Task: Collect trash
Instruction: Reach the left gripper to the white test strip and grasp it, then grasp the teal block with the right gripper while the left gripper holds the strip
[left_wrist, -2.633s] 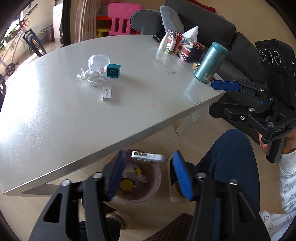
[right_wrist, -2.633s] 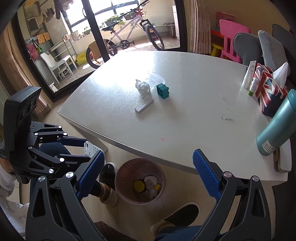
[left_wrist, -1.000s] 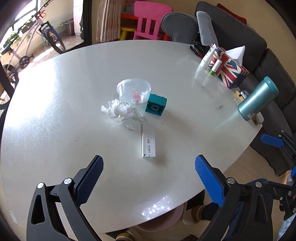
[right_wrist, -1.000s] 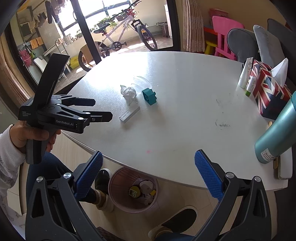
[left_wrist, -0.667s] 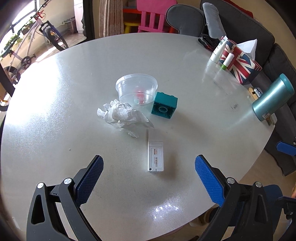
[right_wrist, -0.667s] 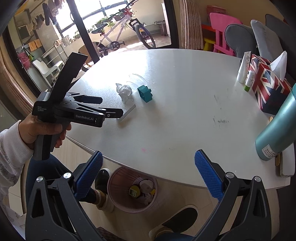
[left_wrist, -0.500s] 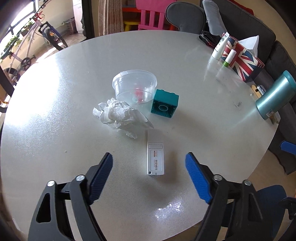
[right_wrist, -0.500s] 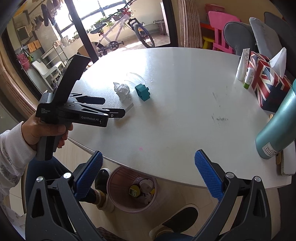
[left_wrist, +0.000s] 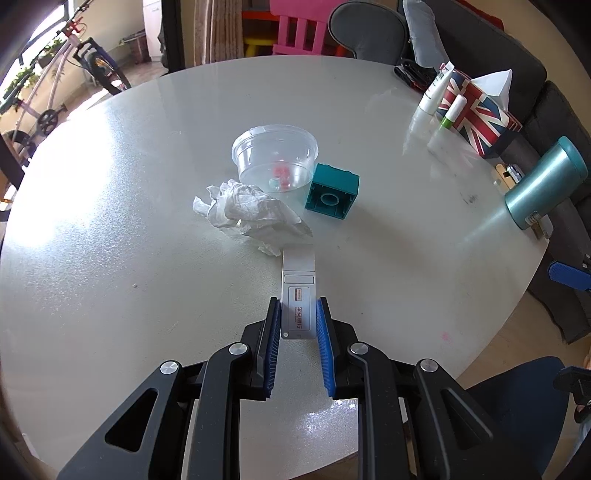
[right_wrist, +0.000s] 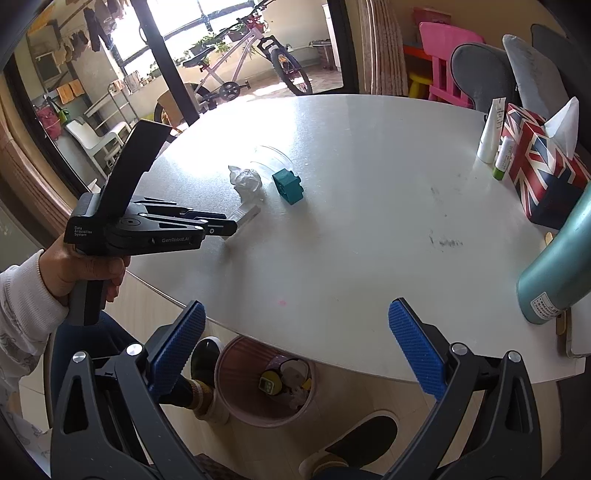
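— Start big: where does everything sit?

— On the round white table (left_wrist: 110, 221). Under its near edge stands the pink plastic waste bin (right_wrist: 236, 402) — in the right wrist view at about 6 o'clock from the table's middle. Around the table's middle lie a clear plastic cup (left_wrist: 275, 158), a teal toy brick (left_wrist: 332, 192) and a crumpled white tissue (left_wrist: 243, 210).

— And the piece being collected?

— The flat white rectangular test cassette (left_wrist: 298, 295). In the left wrist view its long axis runs 12 to 6 o'clock, straight along the fingers, its far end just beside the tissue.

— Which tongs have it?

— The left gripper (left_wrist: 298, 321): its jaws have just been closing and now the blue pads press the cassette's two long edges at the near end. It seems to rest on the table yet.

— The other?

— The right gripper (right_wrist: 295, 343) hangs wide open and empty above the bin, well apart from the cassette. So I'd judge the left hand lifts and carries back toward 6 o'clock.
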